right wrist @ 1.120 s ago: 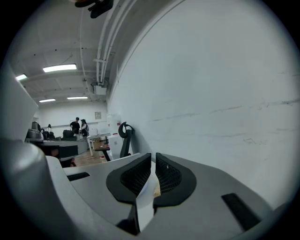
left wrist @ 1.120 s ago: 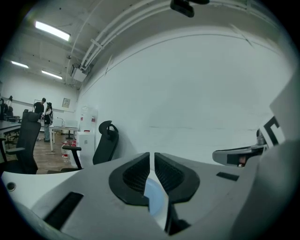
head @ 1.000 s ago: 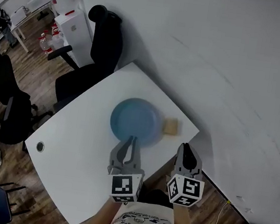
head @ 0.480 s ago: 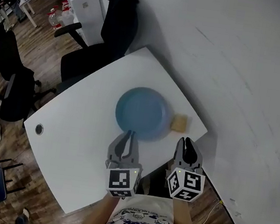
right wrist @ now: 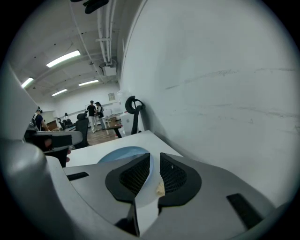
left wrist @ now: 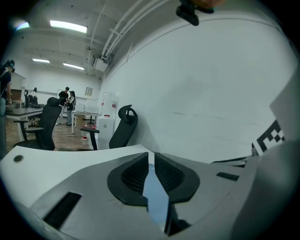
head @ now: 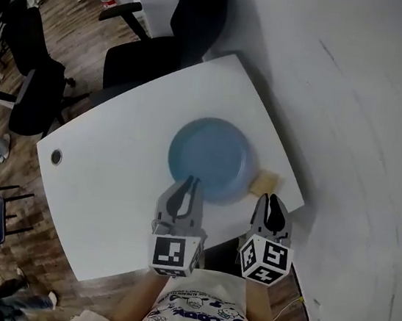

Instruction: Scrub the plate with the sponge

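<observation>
Fingers [left wrist: 132, 176] of the left gripper [head: 192, 184] are clenched together with nothing between them; only a thin slit of blue shows past the pads. Just ahead of their tips lies the blue plate [head: 209, 156], flat on the white surface [head: 111, 169], its near rim right at the tips in the head view. Fingers [right wrist: 135, 176] of the right gripper [head: 273, 201] are likewise clenched and empty. The tan sponge [head: 265, 183] lies just ahead of them, a little toward the left fingers, close beside the plate's rim near the surface's corner. Beyond the plate, past the surface's far edge, stands a black office chair [head: 152, 56].
</observation>
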{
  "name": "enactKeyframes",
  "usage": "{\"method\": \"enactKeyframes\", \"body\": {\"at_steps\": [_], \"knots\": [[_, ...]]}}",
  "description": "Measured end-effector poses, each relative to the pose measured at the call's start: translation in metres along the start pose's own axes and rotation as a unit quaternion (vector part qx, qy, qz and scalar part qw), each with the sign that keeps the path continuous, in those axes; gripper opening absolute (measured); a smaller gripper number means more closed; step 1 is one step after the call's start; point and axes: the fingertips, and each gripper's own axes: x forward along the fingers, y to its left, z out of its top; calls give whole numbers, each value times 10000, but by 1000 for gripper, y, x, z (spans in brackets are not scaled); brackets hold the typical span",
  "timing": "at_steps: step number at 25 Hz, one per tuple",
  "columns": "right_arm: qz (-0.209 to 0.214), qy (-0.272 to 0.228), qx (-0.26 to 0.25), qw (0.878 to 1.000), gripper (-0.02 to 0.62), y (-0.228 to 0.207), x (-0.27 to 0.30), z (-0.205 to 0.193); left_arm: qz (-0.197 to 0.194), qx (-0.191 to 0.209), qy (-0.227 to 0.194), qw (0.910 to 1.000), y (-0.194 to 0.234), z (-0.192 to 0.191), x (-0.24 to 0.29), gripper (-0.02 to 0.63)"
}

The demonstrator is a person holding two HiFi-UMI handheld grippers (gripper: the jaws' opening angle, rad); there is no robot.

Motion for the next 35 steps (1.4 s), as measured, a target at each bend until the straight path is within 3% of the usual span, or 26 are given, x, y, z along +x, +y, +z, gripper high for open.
{"method": "enactKeyframes", "body": {"at_steps": [3,5,12,35], "knots": [[113,343,-26,9993,59,-6,18,-15,78,40,141,9999,-2,-8,12,25],[282,607,16,9978,137,-5,28,-26,115,13,307,9995,-3,-16,18,25],[262,1062,132,9939,141,-21,50,-53,152,33,516,9985,-13,-26,38,23],[66,2115,-174,9772,172,-44,94,-101,635,-177,794,9947,8,-44,65,25]]}}
